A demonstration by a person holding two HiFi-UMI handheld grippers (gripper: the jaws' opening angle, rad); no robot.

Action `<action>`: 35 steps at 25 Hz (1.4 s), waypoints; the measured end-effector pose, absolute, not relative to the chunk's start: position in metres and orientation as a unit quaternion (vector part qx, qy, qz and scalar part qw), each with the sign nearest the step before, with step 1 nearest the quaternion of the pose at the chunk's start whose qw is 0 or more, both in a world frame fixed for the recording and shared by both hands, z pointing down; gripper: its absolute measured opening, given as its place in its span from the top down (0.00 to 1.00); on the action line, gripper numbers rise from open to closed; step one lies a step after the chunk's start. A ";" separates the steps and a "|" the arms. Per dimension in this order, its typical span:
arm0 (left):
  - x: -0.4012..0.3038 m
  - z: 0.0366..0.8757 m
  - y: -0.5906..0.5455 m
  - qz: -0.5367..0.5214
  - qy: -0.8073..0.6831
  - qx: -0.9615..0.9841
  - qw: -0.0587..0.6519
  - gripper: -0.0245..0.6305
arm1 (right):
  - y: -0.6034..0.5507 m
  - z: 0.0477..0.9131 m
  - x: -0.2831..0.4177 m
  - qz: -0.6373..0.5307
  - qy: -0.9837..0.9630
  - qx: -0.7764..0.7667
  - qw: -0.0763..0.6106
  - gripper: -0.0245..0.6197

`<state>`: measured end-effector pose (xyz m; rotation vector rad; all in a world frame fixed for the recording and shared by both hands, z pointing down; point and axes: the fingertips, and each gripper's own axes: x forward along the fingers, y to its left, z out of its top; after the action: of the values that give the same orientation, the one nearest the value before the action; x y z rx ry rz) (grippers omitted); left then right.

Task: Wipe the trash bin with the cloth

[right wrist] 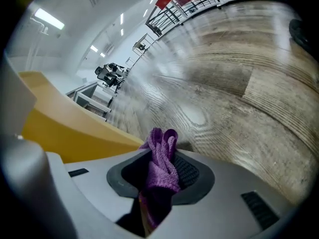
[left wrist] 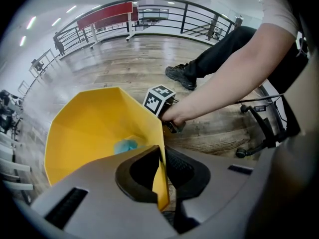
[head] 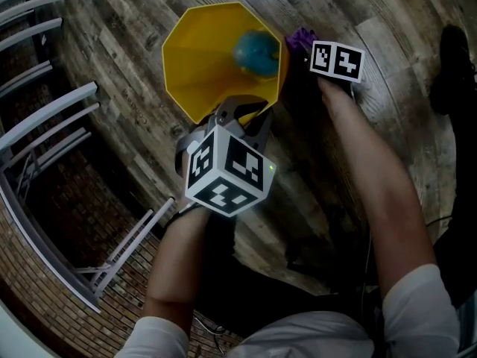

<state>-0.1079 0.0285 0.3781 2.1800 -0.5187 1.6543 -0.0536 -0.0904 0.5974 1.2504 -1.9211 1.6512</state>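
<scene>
Nearest in head view: forearms, then marker cube of left claw. Claw clamped tight on near rim of bin; thin yellow wall pinched betw. pads, no gap, per left gripper view. Reads as a steadying hold. Bin on wood floor, mouth facing camera.

Inside bin, toward far-right wall: blue-green lump, blurred, no telling what.

Just past bin's right edge: right claw, closed on purple cloth, wad bunched betw. pads and poking out beyond tips. Cloth right beside bin's outer wall near upper-right rim; touching or not, can't tell from any view.

Farther off: dark shoe at right, metal railing at left.

Progress, as a judgement: prep done, i.e. cloth in grip, bin secured. Wiping itself prob. at very start or not yet begun. No visible diff betw. wiped and unwiped yellow, so no way to gauge coverage. Left to do, likely: press cloth onto wall, sweep round outside and rim, maybe inside too, w/ left claw bracing bin against the push.
</scene>
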 end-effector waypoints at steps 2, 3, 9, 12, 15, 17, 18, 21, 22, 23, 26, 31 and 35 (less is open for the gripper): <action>-0.109 0.377 0.031 0.586 -0.180 0.771 0.170 0.93 | -0.090 0.587 -0.044 0.577 -0.670 0.443 0.147 0.78; -0.109 0.376 0.033 0.588 -0.178 0.771 0.164 0.93 | -0.089 0.580 -0.038 0.578 -0.669 0.447 0.138 0.78; -0.120 0.367 0.039 0.617 -0.154 0.764 0.113 0.86 | -0.083 0.536 0.000 0.588 -0.664 0.456 0.071 0.78; -0.131 0.364 0.050 0.634 -0.125 0.756 0.101 0.83 | -0.076 0.518 0.015 0.597 -0.657 0.459 0.039 0.78; -0.144 0.360 0.058 0.654 -0.097 0.746 0.076 0.81 | -0.069 0.499 0.018 0.605 -0.655 0.452 0.009 0.78; -0.149 0.360 0.059 0.663 -0.091 0.740 0.065 0.81 | -0.064 0.485 0.015 0.611 -0.655 0.444 -0.010 0.78; -0.152 0.363 0.058 0.668 -0.093 0.736 0.064 0.81 | -0.062 0.478 0.013 0.613 -0.657 0.438 -0.018 0.78; -0.160 0.375 0.056 0.680 -0.099 0.723 0.076 0.81 | -0.061 0.456 0.006 0.619 -0.660 0.423 -0.039 0.78; -0.162 0.379 0.056 0.680 -0.103 0.721 0.084 0.82 | -0.060 0.448 0.004 0.622 -0.660 0.419 -0.045 0.78; -0.164 0.381 0.055 0.677 -0.109 0.722 0.091 0.82 | -0.059 0.441 0.002 0.623 -0.660 0.417 -0.050 0.78; -0.161 0.383 0.053 0.667 -0.120 0.727 0.115 0.85 | -0.060 0.424 0.000 0.621 -0.664 0.413 -0.051 0.78; -0.136 0.383 0.049 0.634 -0.141 0.742 0.163 0.88 | -0.064 0.393 0.003 0.613 -0.673 0.410 -0.049 0.78; -0.123 0.378 0.045 0.613 -0.164 0.750 0.186 0.89 | -0.067 0.370 0.003 0.612 -0.678 0.404 -0.057 0.78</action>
<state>-0.1235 0.0448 0.3782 2.1114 -0.4621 1.7267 0.0026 -0.0670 0.3699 1.3162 -2.2102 1.9939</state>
